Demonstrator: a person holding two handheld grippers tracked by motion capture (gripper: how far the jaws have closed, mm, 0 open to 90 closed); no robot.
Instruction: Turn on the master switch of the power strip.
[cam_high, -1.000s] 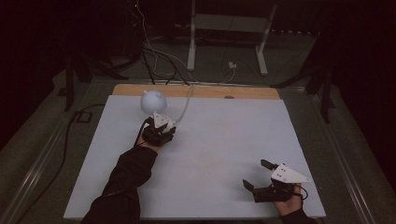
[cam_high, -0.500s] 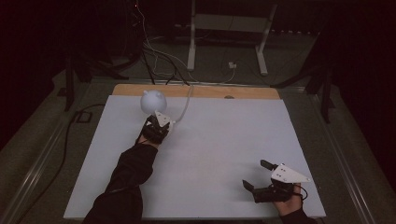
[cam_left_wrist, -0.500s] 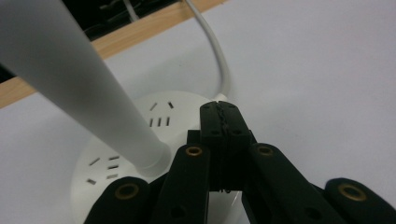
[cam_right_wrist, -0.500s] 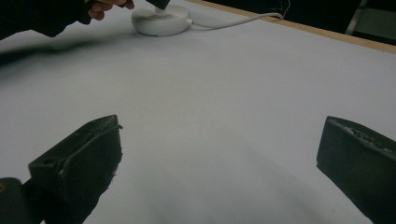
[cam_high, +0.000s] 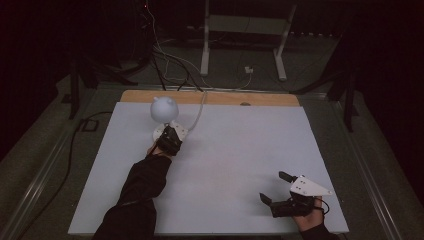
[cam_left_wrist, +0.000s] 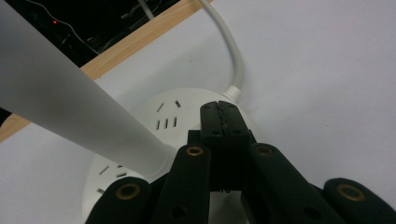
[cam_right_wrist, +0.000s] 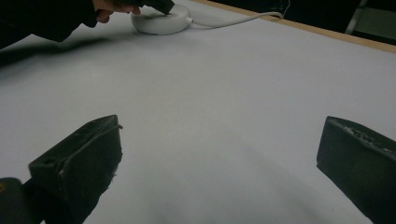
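A white desk lamp stands at the back left of the table, with a round head (cam_high: 164, 108) and a sloping stem (cam_left_wrist: 70, 107). Its flat round base (cam_left_wrist: 154, 116) has socket slots on top. My left gripper (cam_high: 172, 132) is shut with nothing between its jaws. Its tips (cam_left_wrist: 219, 112) lie over the top of the base beside the stem, and I cannot tell whether they touch it. The right gripper (cam_high: 275, 187) rests near the front right edge, its jaws wide open and empty over bare table (cam_right_wrist: 224, 154). The lamp base (cam_right_wrist: 161, 22) lies far off in the right gripper view.
A white cable (cam_high: 199, 112) runs from the base to the table's back edge, where a wooden strip (cam_high: 260, 98) shows. The white tabletop (cam_high: 235, 145) spreads between the two grippers. A metal stand (cam_high: 245, 30) and loose wires lie on the floor behind.
The left gripper has shifted slightly at the lamp base, and its pale top plate has turned out of sight. The right gripper and the lamp have stayed put.
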